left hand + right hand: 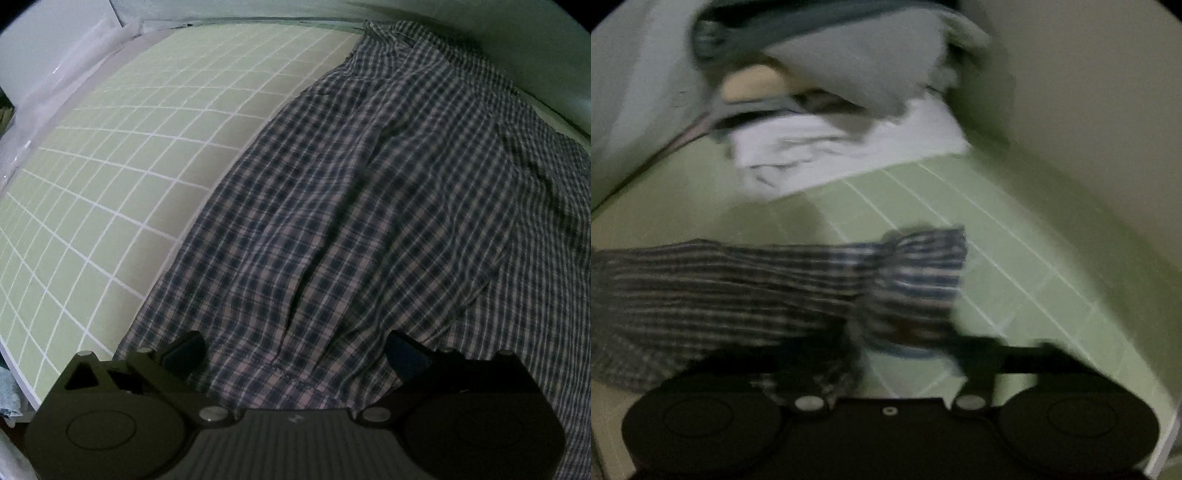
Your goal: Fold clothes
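Shirt (351, 192) lies spread beneath left tool (295, 350); its jaws stand wide.

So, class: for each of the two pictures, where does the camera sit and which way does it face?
Left wrist: on the left claw, looking steeply down at the plaid shirt on the green grid mat; its fingers stand wide apart.
Right wrist: on the right claw, blurred, facing the shirt's edge and a clothes pile.
Shared: shirt, mat.
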